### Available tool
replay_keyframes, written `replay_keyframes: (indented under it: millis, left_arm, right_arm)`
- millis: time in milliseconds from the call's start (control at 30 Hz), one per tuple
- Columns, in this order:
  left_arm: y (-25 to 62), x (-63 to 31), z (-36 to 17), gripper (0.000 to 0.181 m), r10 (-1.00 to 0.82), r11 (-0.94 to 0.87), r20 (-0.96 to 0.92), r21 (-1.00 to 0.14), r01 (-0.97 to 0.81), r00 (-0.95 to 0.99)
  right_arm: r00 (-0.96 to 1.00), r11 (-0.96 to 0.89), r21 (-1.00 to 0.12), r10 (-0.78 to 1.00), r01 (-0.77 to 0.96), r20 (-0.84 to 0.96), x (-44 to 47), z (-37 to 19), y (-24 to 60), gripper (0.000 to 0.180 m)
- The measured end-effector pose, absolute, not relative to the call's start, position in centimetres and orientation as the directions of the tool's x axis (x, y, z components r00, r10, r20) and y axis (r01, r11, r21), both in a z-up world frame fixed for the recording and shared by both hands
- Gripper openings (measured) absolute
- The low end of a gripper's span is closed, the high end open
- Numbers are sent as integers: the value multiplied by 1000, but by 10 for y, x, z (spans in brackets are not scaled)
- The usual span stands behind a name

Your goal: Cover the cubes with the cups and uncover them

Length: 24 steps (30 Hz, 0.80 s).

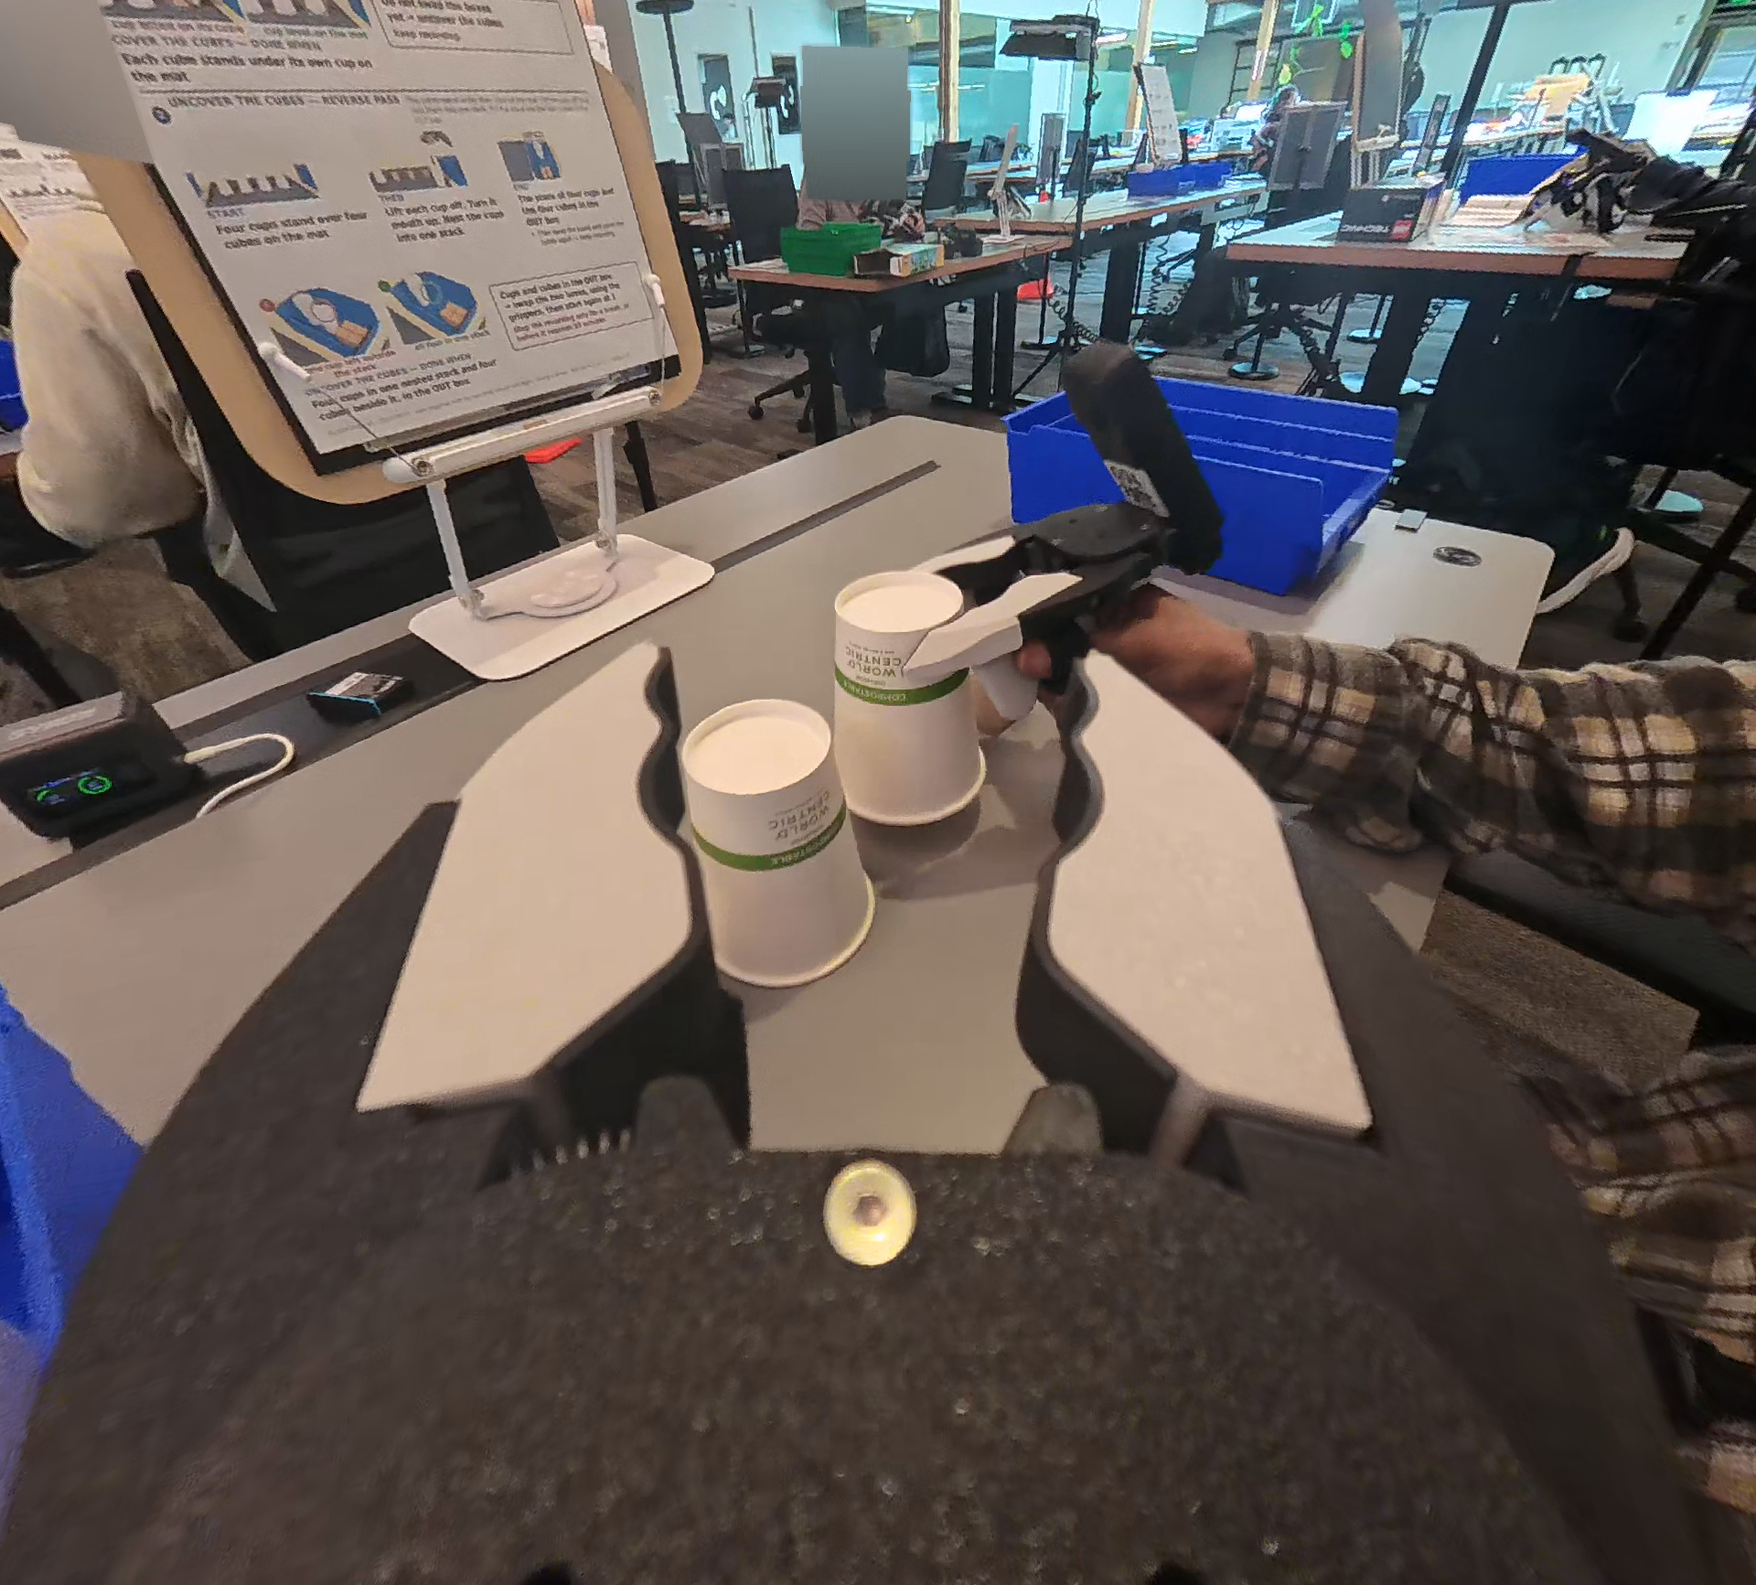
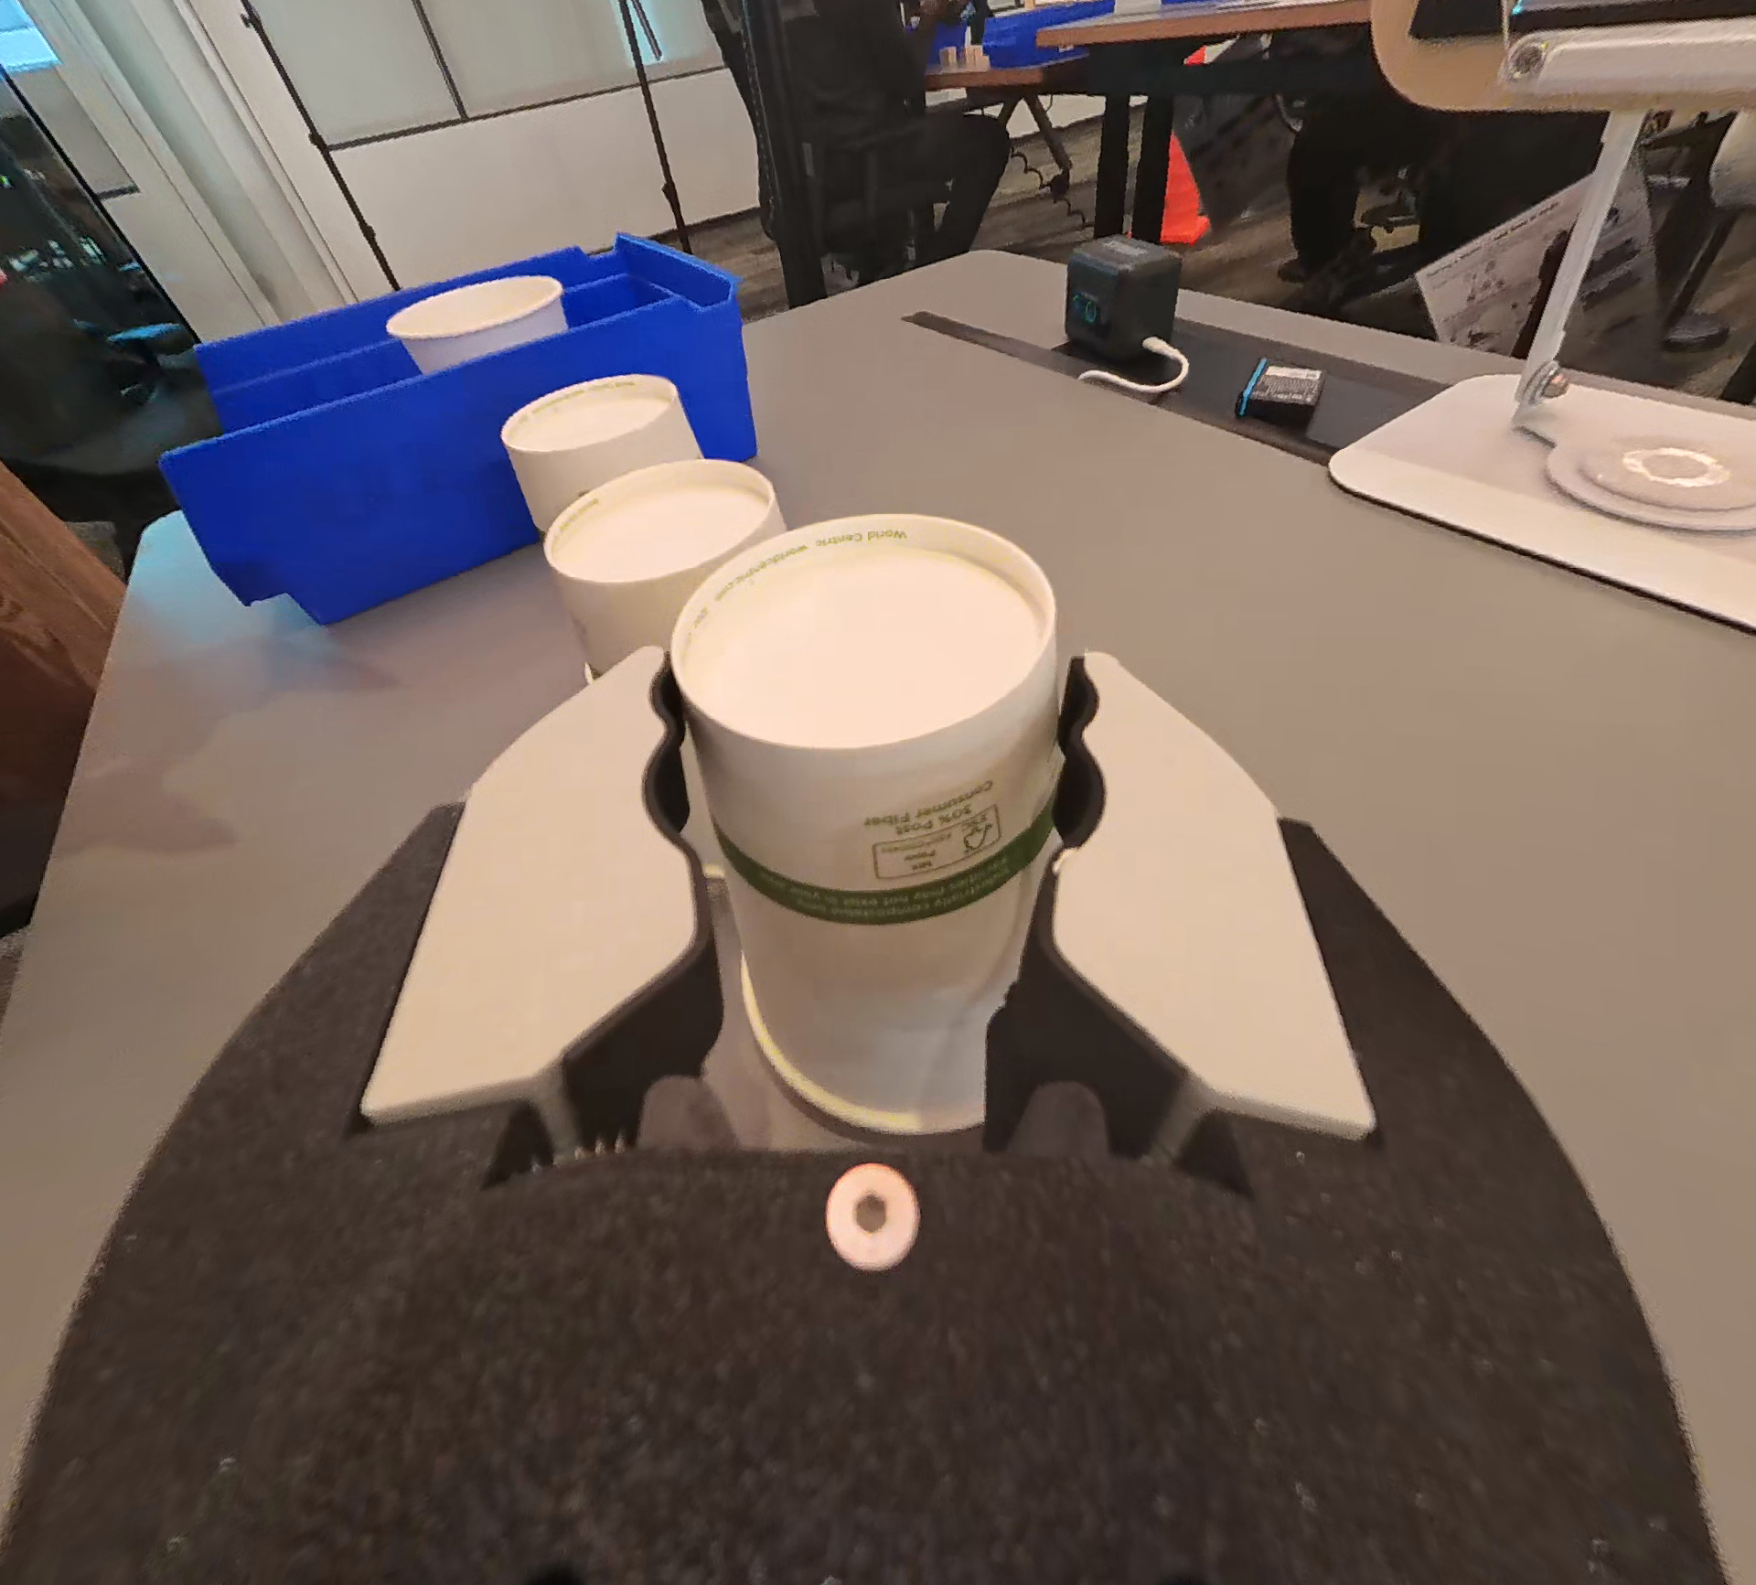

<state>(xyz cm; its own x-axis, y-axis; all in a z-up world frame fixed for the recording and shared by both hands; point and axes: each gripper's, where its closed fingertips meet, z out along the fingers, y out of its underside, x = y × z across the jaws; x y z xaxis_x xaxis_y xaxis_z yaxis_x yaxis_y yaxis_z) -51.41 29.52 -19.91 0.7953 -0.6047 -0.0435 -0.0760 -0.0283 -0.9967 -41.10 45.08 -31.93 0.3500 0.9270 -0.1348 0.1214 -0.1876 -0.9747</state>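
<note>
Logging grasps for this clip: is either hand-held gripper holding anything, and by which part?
The right hand-held gripper grips an upside-down paper cup by its side wall, near the green band. The left hand-held gripper is open and holds nothing.

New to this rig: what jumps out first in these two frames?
The row of upside-down white cups on the grey table: the right tongs are closed on the nearest cup, with two more lined up behind it toward the blue bin, which holds an upright cup. In the left view, the left tongs hang open around another inverted cup. An instruction sheet on a stand rises at the table's far edge.
</note>
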Motion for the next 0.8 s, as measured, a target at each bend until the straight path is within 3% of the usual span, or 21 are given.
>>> replay_keyframes:
  millis: [300,500,633,800]
  left_arm:
    - [296,-519,-199,75,-588,-20,-51,-997,-77,807]
    - [299,-536,-197,75,-526,2,-66,-997,-76,848]
    - [296,-586,-191,75,-375,-25,-125,-989,-145,918]
    - [298,-686,-181,74,-176,-208,-282,-926,-316,943]
  right_arm:
    - [336,-217,-964,929,153,-156,-414,-340,448,78]
    - [328,-168,-979,937,120,-120,-404,-324,442,115]
    - [322,-109,-988,944,113,-67,-384,-299,427,131]
    - [274,-45,-992,962,117,-12,-343,-282,390,126]
